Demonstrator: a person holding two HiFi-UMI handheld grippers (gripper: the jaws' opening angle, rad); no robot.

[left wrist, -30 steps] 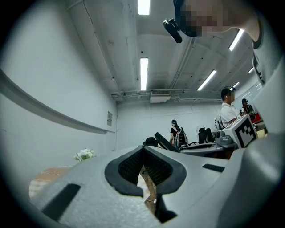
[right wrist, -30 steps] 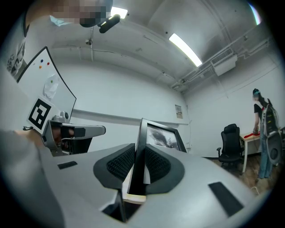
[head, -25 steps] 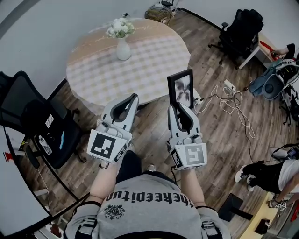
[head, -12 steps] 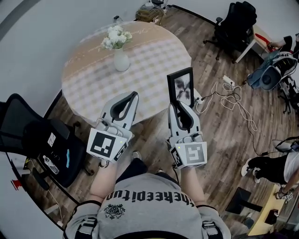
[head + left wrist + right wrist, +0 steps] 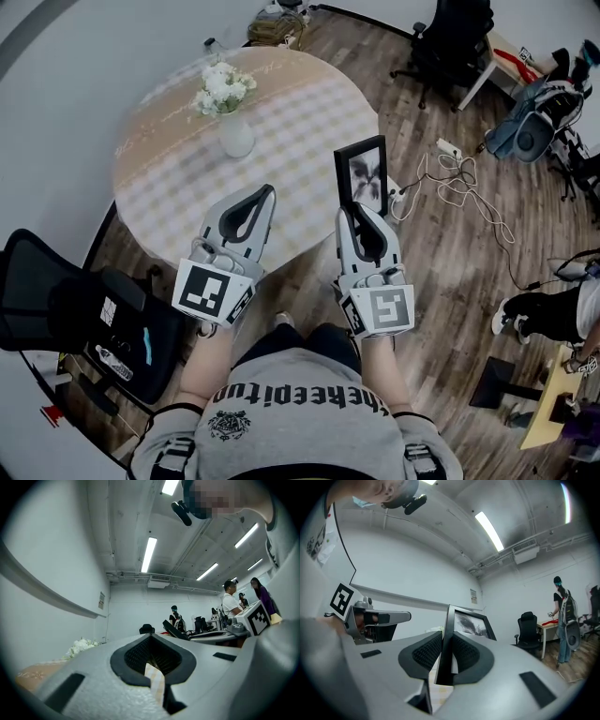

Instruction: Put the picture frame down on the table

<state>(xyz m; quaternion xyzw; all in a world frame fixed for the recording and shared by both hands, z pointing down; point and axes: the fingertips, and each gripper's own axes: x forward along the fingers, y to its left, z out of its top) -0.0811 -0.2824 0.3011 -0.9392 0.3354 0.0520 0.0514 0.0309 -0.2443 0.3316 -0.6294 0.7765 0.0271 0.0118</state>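
Observation:
A black picture frame with a dark print stands upright in my right gripper, whose jaws are shut on its lower edge. In the right gripper view the picture frame rises edge-on between the two black pads. The frame hangs over the near right rim of the round table, which wears a checked cloth. My left gripper hovers above the table's near edge, jaws shut with nothing between them. Its fingertips meet in the left gripper view.
A white vase with white flowers stands on the table's far left. A black office chair sits at the left. Cables and a power strip lie on the wood floor at the right. More chairs and bags are beyond.
The view has shifted: the table and vase have slid left and slightly nearer under both grippers. The grippers keep their pose, and the frame stays held.

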